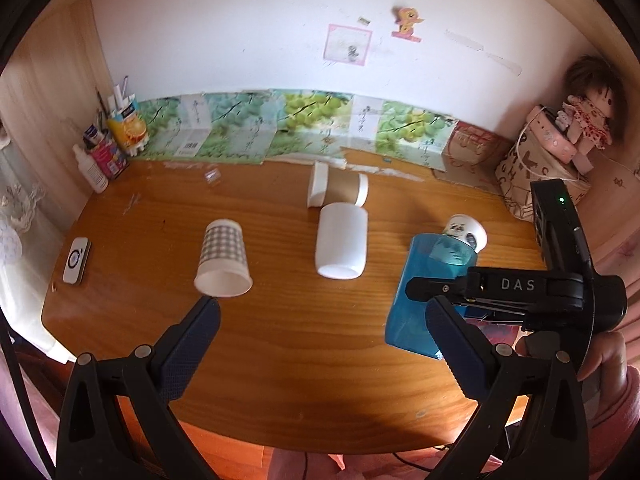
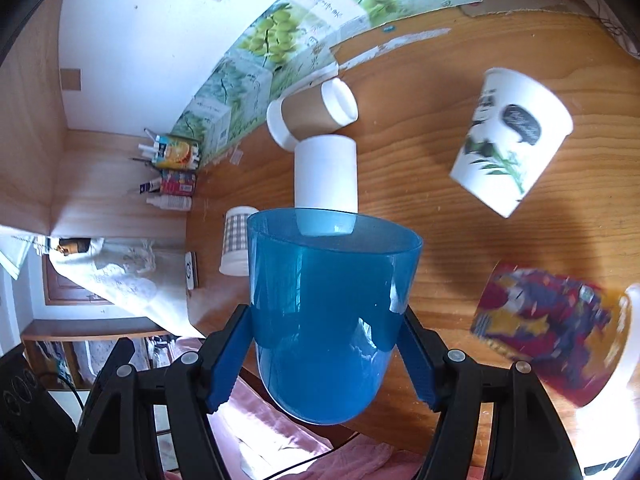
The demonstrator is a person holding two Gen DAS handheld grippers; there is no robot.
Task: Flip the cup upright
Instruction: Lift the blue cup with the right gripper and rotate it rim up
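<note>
My right gripper (image 2: 326, 344) is shut on a translucent blue plastic cup (image 2: 328, 312), its two blue pads pressing the cup's sides, and holds it above the wooden table with the mouth facing away from the camera. In the left wrist view the blue cup (image 1: 424, 300) hangs at the right with the right gripper's black body (image 1: 520, 292) across it. My left gripper (image 1: 320, 312) is open and empty above the table's near part. A checked paper cup (image 1: 223, 258) lies on its side just beyond its left finger.
On the table (image 1: 280, 340) lie a white cup (image 1: 341, 242), a brown-sleeved cup (image 1: 338, 190) and a panda-print cup (image 1: 466, 230). A colourful mug (image 2: 552, 332) lies at the right. Bottles and pen holders (image 1: 108, 144) stand back left; a doll and boxes (image 1: 560, 148) back right.
</note>
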